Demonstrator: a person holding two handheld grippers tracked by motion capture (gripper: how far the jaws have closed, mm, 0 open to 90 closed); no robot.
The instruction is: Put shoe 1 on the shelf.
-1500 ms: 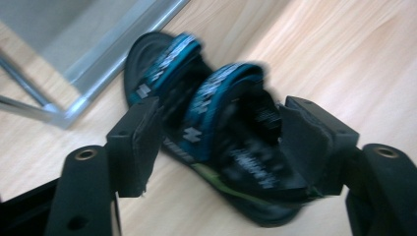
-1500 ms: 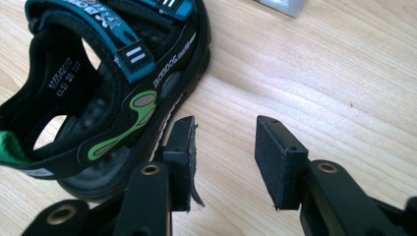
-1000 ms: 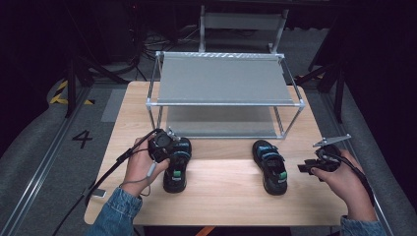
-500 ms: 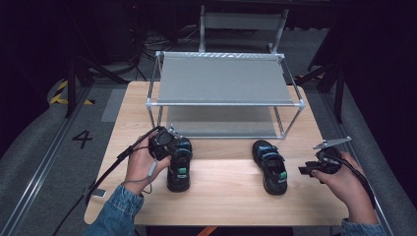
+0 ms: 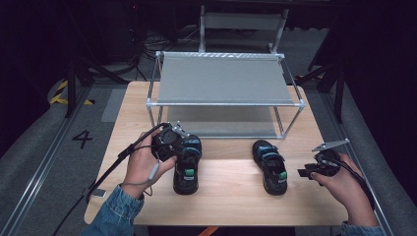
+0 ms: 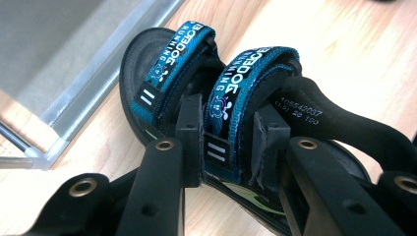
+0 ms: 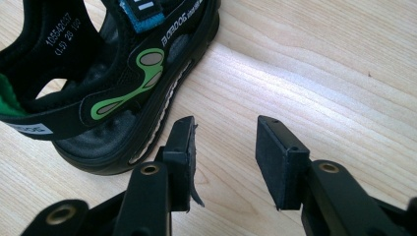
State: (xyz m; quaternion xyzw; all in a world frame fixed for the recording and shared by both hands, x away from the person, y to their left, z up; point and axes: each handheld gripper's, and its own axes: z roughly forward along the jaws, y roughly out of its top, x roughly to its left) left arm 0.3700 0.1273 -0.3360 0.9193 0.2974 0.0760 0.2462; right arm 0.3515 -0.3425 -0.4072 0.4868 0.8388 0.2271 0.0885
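High view: wooden table (image 5: 226, 201); two-tier metal rack (image 5: 223, 81) at far edge, just behind both sandals. Floor left of table marked "4" (image 5: 82, 138). Left sandal (image 5: 187, 164) near table's middle-left; left gripper (image 5: 169, 142) over its far end, hand (image 5: 140, 164) behind. Left gripper view: jaws clamped on blue strap (image 6: 236, 93) reading "RUNNING", skull logo; heel strap printed "28 100". Right sandal (image 5: 269, 166) right of centre. Right gripper (image 5: 314, 169) near right edge, just beside right sandal, jaws apart over bare wood, holding nothing. Right gripper view: strap print "(L9) 28 100".
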